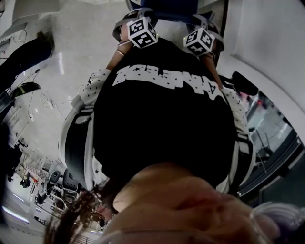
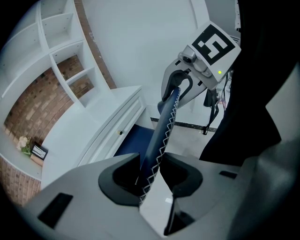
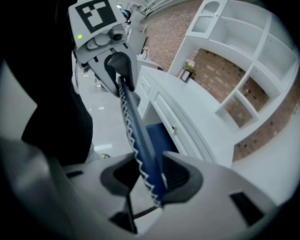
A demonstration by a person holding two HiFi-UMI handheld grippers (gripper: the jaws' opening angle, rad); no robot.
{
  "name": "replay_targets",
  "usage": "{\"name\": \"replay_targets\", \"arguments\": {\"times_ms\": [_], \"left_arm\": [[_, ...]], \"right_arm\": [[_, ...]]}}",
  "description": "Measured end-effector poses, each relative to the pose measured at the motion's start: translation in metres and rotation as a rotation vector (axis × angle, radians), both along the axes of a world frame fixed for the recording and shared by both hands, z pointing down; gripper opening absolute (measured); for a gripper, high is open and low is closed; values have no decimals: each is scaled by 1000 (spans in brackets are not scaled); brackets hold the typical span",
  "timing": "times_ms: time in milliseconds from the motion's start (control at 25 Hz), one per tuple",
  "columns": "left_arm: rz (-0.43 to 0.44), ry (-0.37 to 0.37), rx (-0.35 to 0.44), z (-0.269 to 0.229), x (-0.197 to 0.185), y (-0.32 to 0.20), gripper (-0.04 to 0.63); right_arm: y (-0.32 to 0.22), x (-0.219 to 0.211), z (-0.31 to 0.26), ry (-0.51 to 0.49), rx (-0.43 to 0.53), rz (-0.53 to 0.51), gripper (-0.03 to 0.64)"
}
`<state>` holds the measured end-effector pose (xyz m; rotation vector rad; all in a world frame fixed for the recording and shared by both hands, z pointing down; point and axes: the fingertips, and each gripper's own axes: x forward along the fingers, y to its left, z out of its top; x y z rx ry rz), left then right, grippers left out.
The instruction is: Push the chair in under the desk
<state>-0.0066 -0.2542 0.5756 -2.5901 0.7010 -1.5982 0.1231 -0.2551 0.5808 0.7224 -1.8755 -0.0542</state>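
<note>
The chair's blue backrest (image 2: 161,136), edged with white zigzag stitching, runs between both grippers. My left gripper (image 2: 150,180) is shut on one end of its top edge. At the far end of that edge my right gripper (image 2: 180,91) is clamped on it. In the right gripper view the right gripper (image 3: 151,180) pinches the backrest (image 3: 136,136), with the left gripper (image 3: 119,68) gripping it further along. The blue seat (image 2: 127,140) lies partly beneath the white desk (image 2: 105,126). In the head view only the marker cubes (image 1: 142,32) and a strip of the chair (image 1: 174,9) show.
The white desk (image 3: 187,110) has drawers with small knobs and carries a little flower pot (image 3: 189,67) and a frame (image 2: 38,152). White shelves (image 2: 61,51) on a brick wall rise behind it. My black shirt (image 1: 162,119) fills the head view. Cables (image 1: 47,101) lie on the pale floor.
</note>
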Motion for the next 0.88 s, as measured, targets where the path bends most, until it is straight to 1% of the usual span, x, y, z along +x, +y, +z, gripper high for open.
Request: {"name": "replay_targets", "arguments": {"times_ms": [240, 880], "left_arm": [[2, 1, -2, 11, -12, -15, 161], [8, 5, 3, 9, -20, -33, 160]], "right_arm": [[-14, -13, 10, -2, -9, 6, 150], [-32, -21, 10, 1, 1, 21, 153]]}}
